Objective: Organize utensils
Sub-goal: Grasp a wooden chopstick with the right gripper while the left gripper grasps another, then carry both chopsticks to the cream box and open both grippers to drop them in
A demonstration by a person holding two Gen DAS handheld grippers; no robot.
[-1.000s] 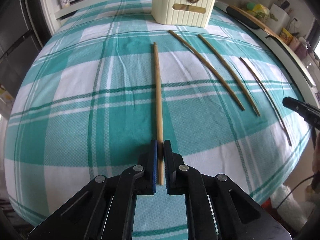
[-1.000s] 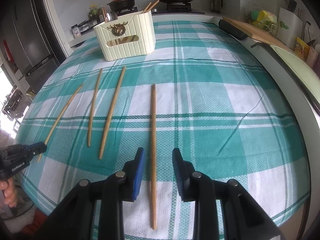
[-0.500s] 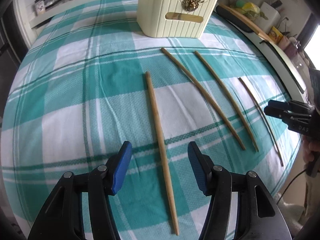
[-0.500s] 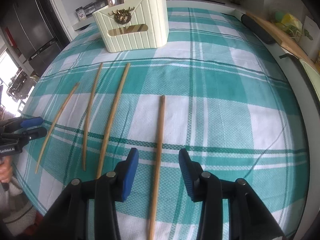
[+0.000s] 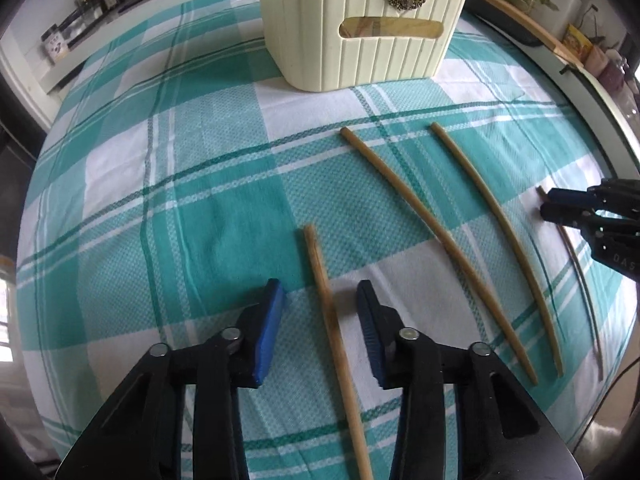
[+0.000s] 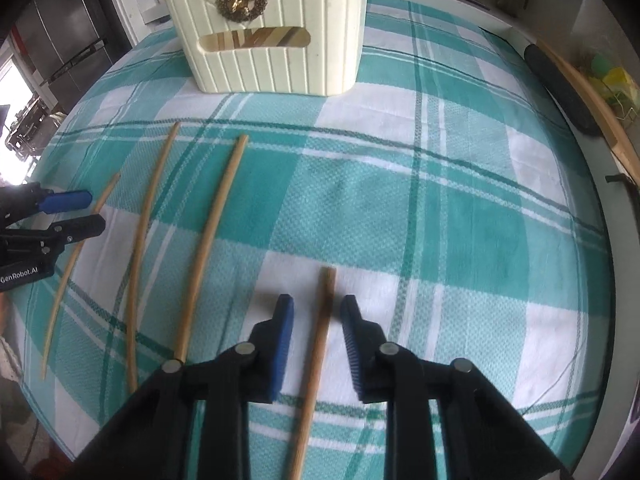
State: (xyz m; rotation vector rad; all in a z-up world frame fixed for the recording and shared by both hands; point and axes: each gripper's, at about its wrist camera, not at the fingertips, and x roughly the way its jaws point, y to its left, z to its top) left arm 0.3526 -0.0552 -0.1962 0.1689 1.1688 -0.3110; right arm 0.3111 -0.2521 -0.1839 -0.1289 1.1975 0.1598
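Biggest of all, a green and white checked cloth [image 5: 200, 200], spread under everything. Next in size, a cream box [image 5: 360, 20] with a gold deer badge, standing at 12 o'clock in both views. Holds a few brown sticks already, as seen through the slot in its side. Then the left gripper [image 5: 320, 308], down at 6 o'clock in its own view. Stands wide open, with one blue finger on each side of the left stick [image 5: 332, 332]. Touches nothing, with a gap on both sides. Same story for the right gripper [image 6: 316, 312], at 6 o'clock in its own view. Open too, set around the right stick [image 6: 320, 332] and not pinching it. Shows up at 3 o'clock from the left camera, low over the cloth. Smallest last: four thin wooden sticks flat on the cloth, all pointing toward the box. Between the two grippers, two middle sticks [image 5: 436, 236], side by side, close but apart, with nothing near them. So, not far along, by the look of it. Done: only the few sticks inside the box. Left to do: close on a stick with each gripper, lift, carry to 12 o'clock and drop in. After that, the same again for the middle pair. Probably easy to let slip, being so thin and flat on soft cloth.
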